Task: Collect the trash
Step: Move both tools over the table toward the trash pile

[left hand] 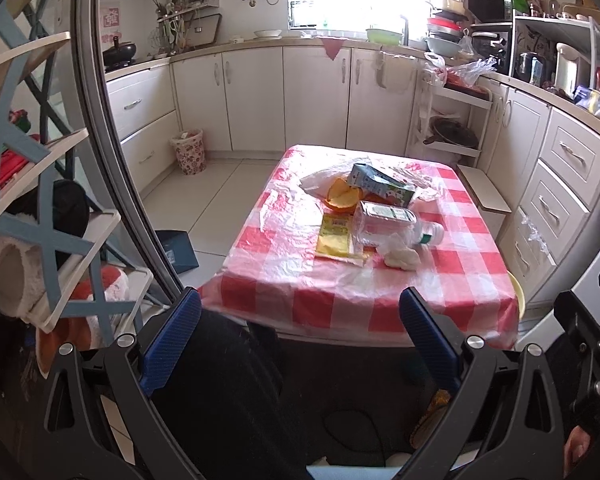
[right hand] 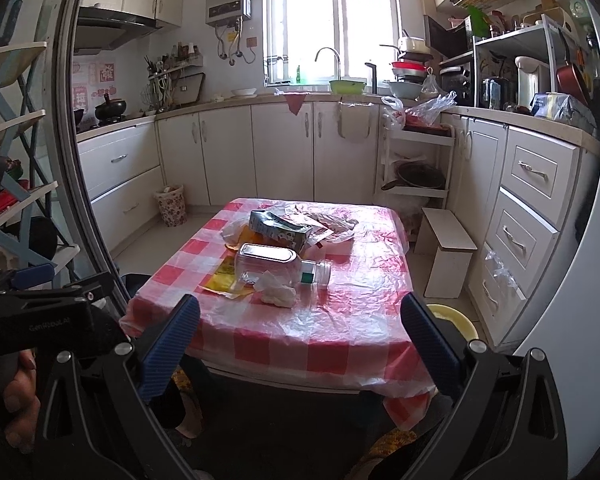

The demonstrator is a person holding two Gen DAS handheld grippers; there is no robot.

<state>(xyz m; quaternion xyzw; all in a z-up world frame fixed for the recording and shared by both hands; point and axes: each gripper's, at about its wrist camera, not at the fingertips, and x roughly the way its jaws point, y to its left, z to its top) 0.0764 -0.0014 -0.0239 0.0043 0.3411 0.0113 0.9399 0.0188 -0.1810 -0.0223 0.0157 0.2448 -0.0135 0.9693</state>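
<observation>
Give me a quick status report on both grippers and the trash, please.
Left gripper and right gripper open, empty, short of the table. Bottle, carton, tissue, yellow wrapper and orange peel untouched. Nothing blocking.

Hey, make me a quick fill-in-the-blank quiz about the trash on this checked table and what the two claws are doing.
1. The clear plastic bottle is lying on its ____.
2. The crumpled tissue sits right in front of the ____.
3. Both the left claw and the right claw are ____ and hold nothing.
4. The floral wastebasket stands on the ____, not on the table.

Missing words: side; bottle; open; floor
</observation>
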